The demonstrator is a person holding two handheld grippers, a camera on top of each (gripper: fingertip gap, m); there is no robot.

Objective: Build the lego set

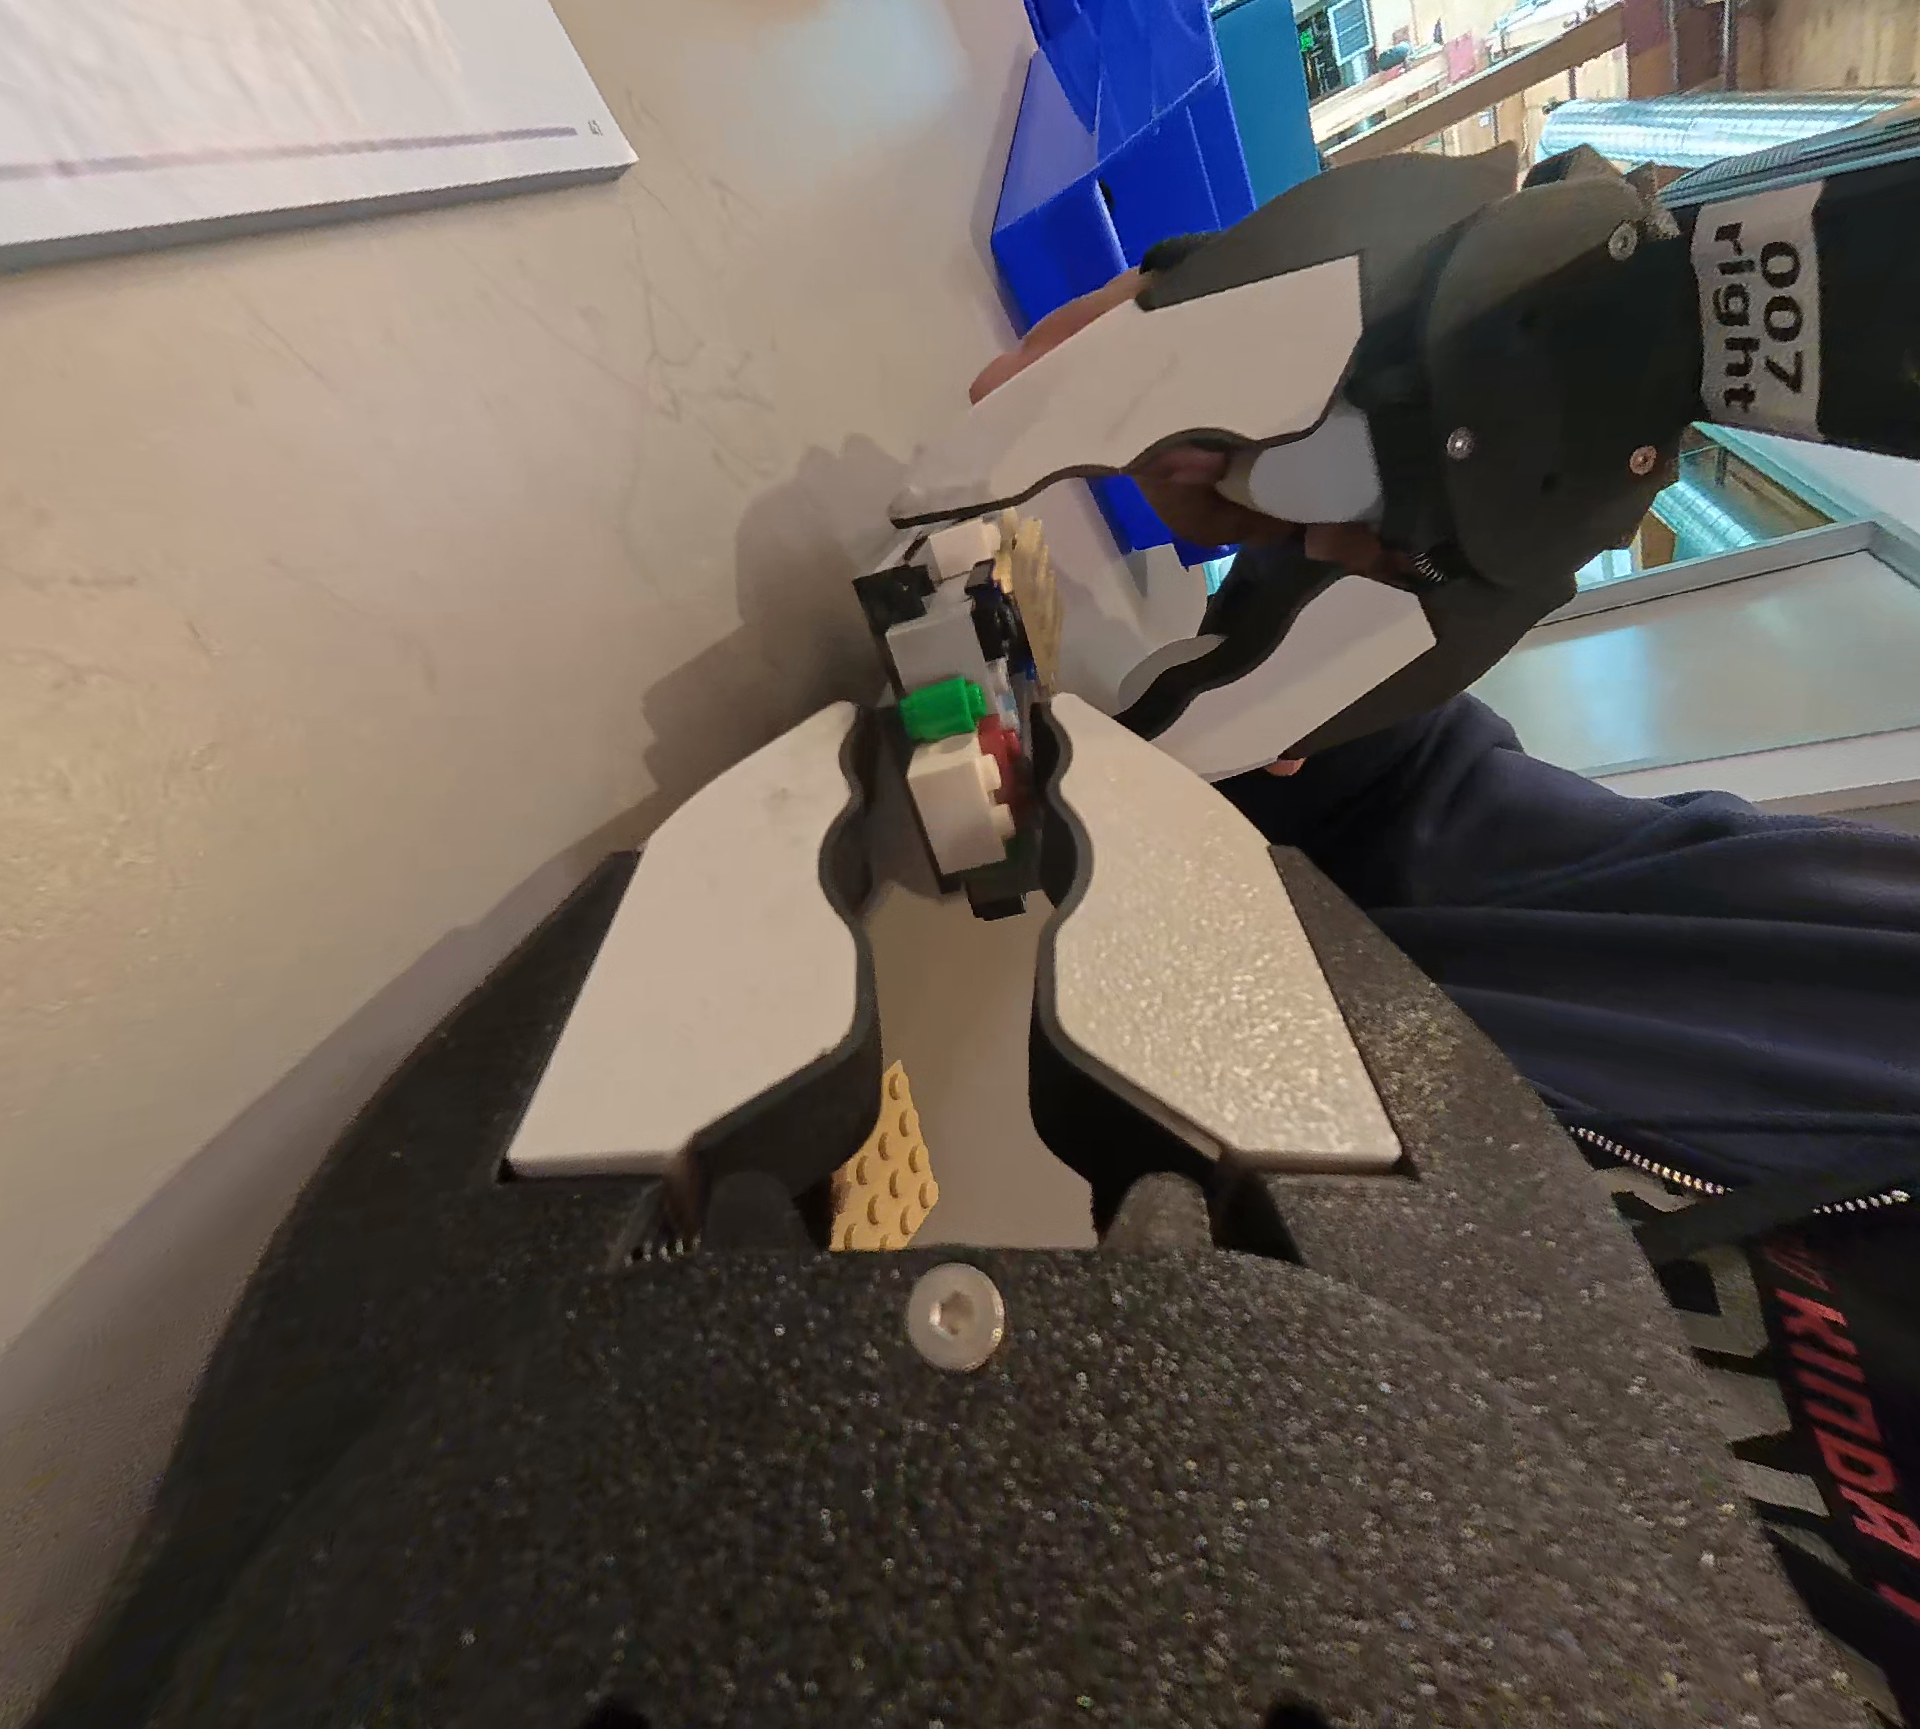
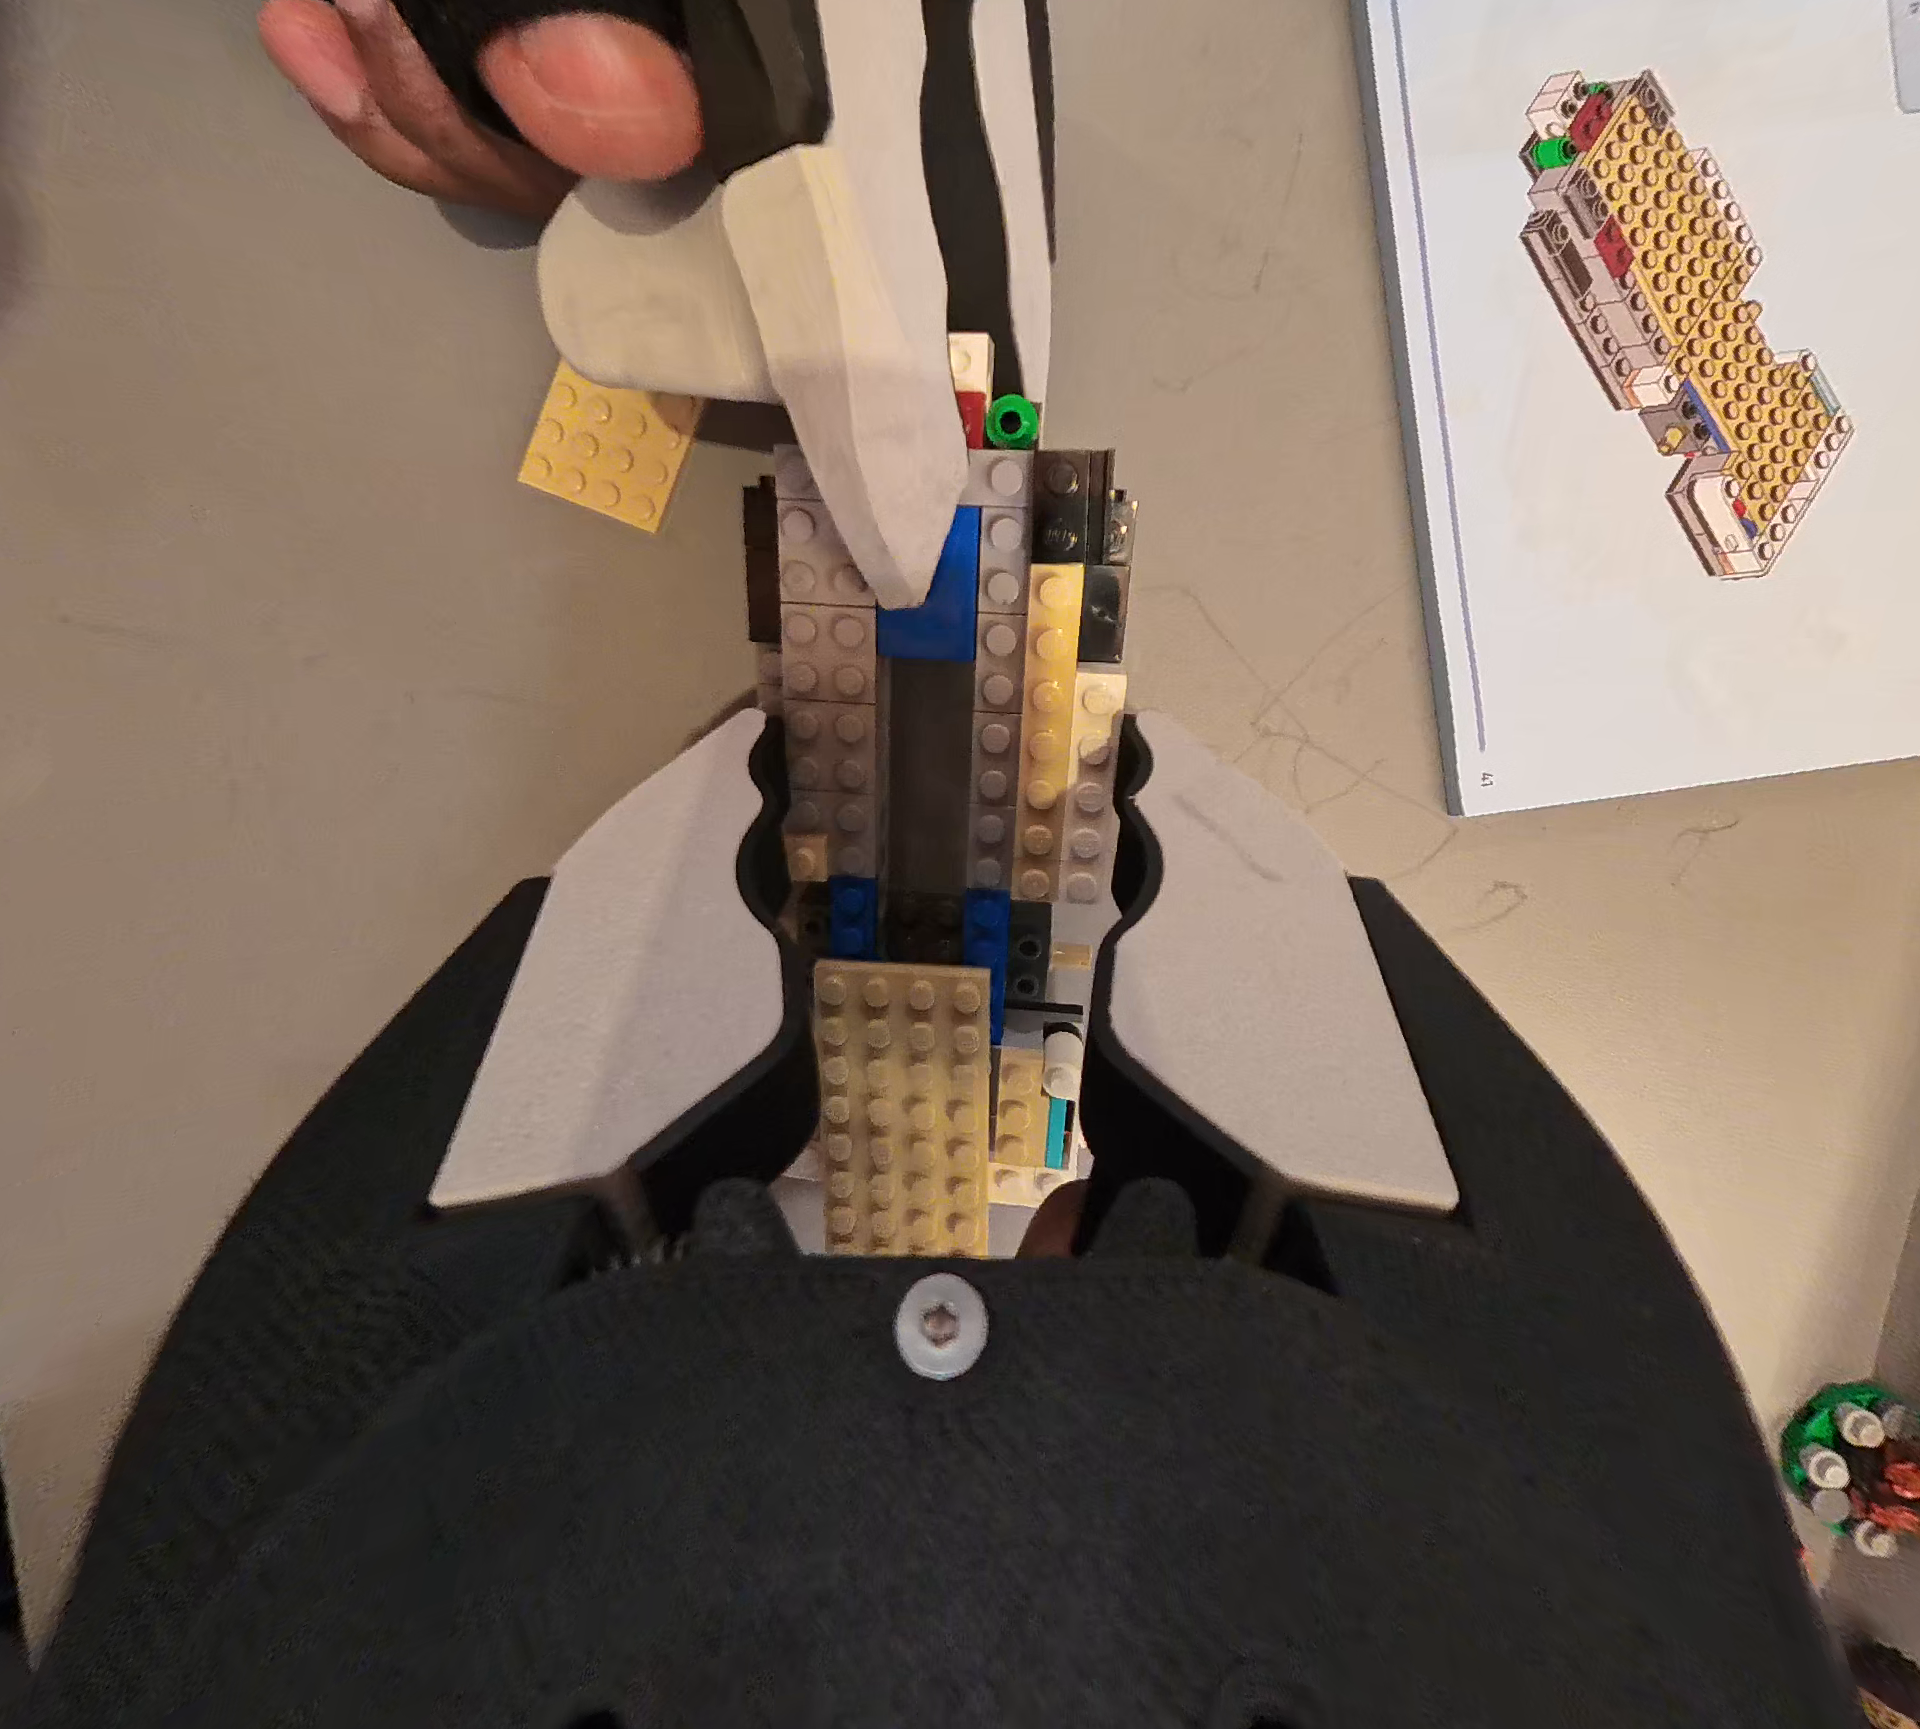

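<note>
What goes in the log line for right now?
left tool: shut on brick model end | right tool: shut across model | loose tan plate on table

The brick model fills the gap between the right tool's fingers, touching both, so nothing more fits there. Just ahead, the left tool comes in over the model's far end, closed on it, and a hand behind it blocks the far left. A loose tan plate lies on the tabletop ahead-left, partly under that tool. To the right, past a strip of bare tabletop, an open booklet lies flat. Left of the right tool the tabletop is open. A small brick cluster sits at the near right, and blue bins stand beyond.
</note>
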